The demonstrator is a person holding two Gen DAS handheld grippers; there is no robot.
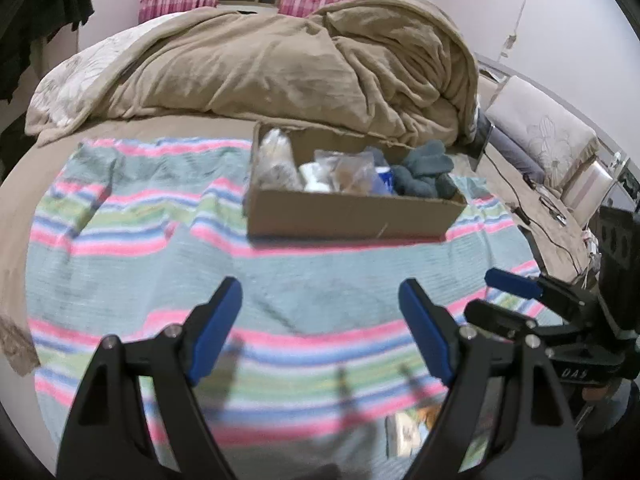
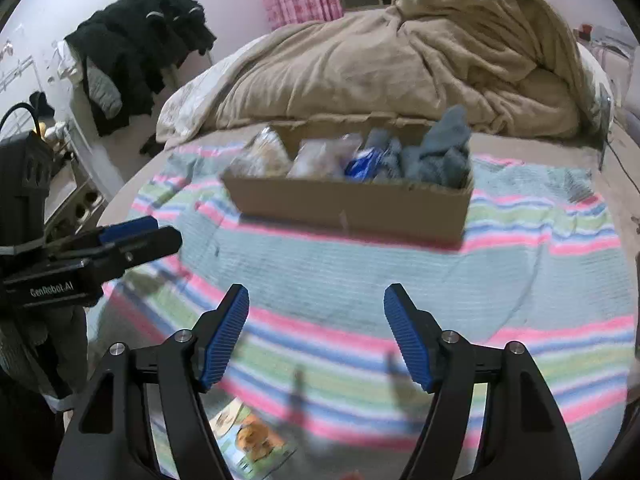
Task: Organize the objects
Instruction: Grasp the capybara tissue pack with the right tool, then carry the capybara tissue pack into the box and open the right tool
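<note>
Left gripper hovers over the striped blanket on the bed, fingers spread apart, nothing between them. Right gripper hangs beside it, fingers likewise apart and empty. Ahead of both, a cardboard box sits on the blanket, holding clear plastic bags, a blue-and-white packet and grey-blue socks at its right end. A printed packet lies flat on the blanket just below the grippers, outside the box. Behind the box, a tan comforter is heaped up. Dark clothing hangs at far left.
</note>
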